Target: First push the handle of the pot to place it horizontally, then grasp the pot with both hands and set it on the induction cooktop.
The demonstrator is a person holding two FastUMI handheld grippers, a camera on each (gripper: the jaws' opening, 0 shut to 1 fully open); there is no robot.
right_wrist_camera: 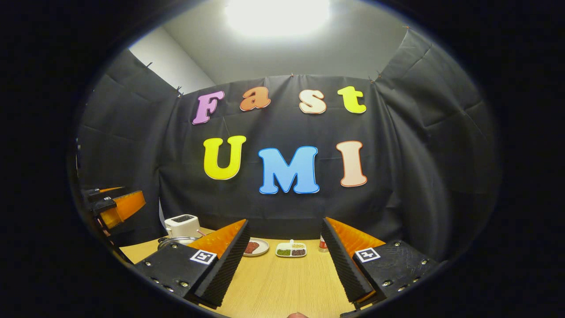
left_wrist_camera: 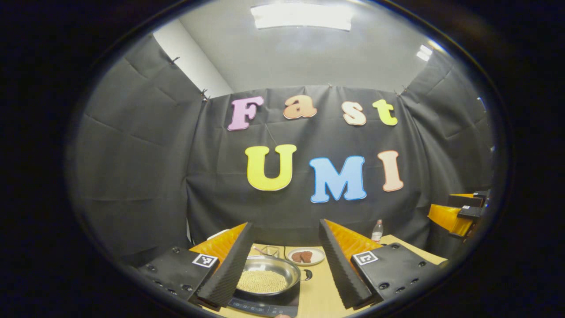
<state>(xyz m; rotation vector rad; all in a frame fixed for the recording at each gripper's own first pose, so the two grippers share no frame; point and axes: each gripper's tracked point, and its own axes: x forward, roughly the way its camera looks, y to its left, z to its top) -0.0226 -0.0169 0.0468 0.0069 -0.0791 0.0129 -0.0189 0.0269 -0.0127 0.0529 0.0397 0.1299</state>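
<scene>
On cooktop (left_wrist_camera: 265,304), pot (left_wrist_camera: 270,274) of beans (left_wrist_camera: 261,281), plate (left_wrist_camera: 305,256) behind.

left gripper view: rides low over the table (left_wrist_camera: 322,291), faces the back wall, close above the pot (left_wrist_camera: 270,274) on the cooktop (left_wrist_camera: 265,304) | right gripper view: low over the table (right_wrist_camera: 282,282) farther right, same heading, pot (right_wrist_camera: 176,241) at left | shared: table, pot, plate (left_wrist_camera: 306,256) (right_wrist_camera: 255,247), back wall
</scene>
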